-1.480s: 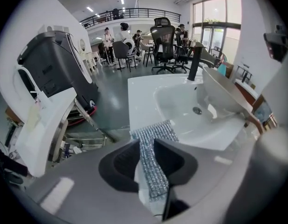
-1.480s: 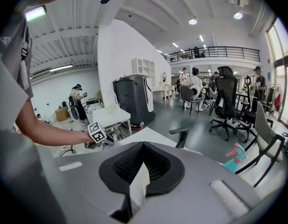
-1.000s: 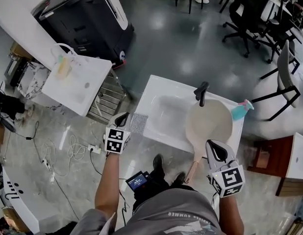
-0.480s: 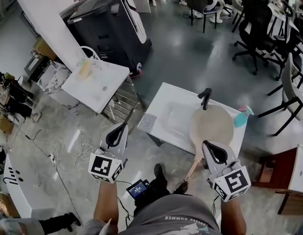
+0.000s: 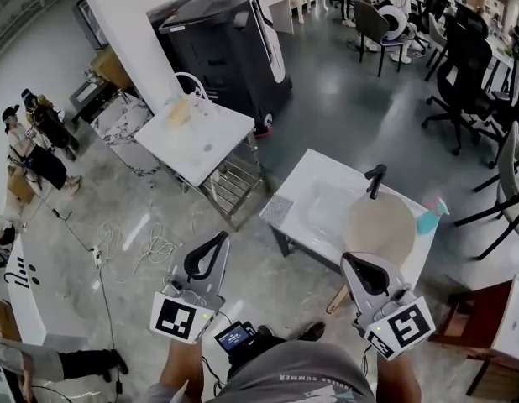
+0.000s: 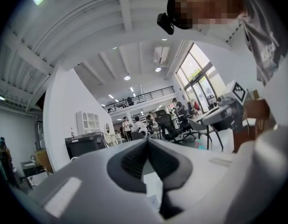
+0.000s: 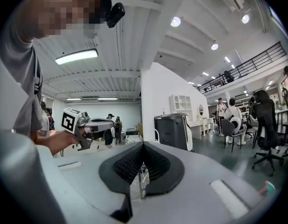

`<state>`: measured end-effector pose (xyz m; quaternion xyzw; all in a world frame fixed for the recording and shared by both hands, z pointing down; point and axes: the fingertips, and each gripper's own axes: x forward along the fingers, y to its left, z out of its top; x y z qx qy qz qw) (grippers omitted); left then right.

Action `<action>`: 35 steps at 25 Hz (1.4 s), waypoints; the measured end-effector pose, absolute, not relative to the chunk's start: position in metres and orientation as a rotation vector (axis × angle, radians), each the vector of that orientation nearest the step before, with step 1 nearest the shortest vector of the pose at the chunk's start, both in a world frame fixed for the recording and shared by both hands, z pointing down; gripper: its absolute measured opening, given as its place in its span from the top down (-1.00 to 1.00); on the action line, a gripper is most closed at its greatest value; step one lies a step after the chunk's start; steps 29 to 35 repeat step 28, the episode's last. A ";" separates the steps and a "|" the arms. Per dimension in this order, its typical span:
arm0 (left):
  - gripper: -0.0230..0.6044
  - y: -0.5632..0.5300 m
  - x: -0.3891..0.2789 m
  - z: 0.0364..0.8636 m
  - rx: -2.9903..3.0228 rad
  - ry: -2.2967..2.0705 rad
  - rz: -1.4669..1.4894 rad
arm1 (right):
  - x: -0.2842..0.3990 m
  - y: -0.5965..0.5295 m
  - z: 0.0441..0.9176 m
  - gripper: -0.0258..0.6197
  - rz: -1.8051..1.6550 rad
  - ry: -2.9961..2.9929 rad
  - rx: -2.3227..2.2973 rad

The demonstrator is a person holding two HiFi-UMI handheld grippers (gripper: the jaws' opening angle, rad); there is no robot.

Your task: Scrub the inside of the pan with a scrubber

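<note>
While the pan (image 5: 380,225) lay across the white sink (image 5: 303,185), just ahead of the right gripper (image 5: 351,262), neither tool touched it. Its pale handle (image 5: 337,298) pointed back toward the person, passing close by that gripper's left side. The right gripper's jaws were pressed together with nothing between them, and it pointed level over the floor in front of the sink. The scrubber (image 5: 277,211), a grey mesh pad, rested on the sink's near corner, ahead and to the right of the left gripper (image 5: 219,238) and clear of it. The left gripper was likewise closed tight and empty, held level beside its partner, the two well apart. Beyond the pan, farther from the right gripper, stood a black faucet (image 5: 375,180), with a teal spray bottle (image 5: 431,217) at the pan's far right. Farther ahead of the left gripper were a white table (image 5: 211,141), a black machine (image 5: 230,36) behind it, and loose cables (image 5: 150,246) on the grey floor to that gripper's left. Office chairs (image 5: 461,65) filled the room well beyond both grippers.
</note>
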<state>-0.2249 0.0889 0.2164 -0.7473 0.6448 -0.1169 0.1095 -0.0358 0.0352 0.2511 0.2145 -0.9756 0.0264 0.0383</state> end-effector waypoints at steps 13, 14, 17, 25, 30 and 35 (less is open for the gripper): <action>0.93 0.178 -0.271 0.221 -2.253 1.918 -0.322 | -0.108 0.118 0.237 0.92 0.030 -2.987 0.566; 0.93 0.184 -0.274 0.222 -2.252 1.919 -0.317 | -0.111 0.124 0.237 0.92 0.023 -2.984 0.564; 0.93 0.196 -0.283 0.224 -2.255 1.916 -0.307 | -0.118 0.138 0.237 0.92 0.008 -2.975 0.570; 0.93 0.213 -0.296 0.227 -2.281 1.887 -0.273 | -0.128 0.158 0.238 0.92 -0.014 -2.946 0.617; 0.93 0.218 -0.299 0.228 -2.283 1.886 -0.266 | -0.130 0.163 0.239 0.92 -0.019 -2.941 0.625; 0.93 0.218 -0.299 0.228 -2.283 1.886 -0.266 | -0.130 0.163 0.239 0.92 -0.019 -2.941 0.625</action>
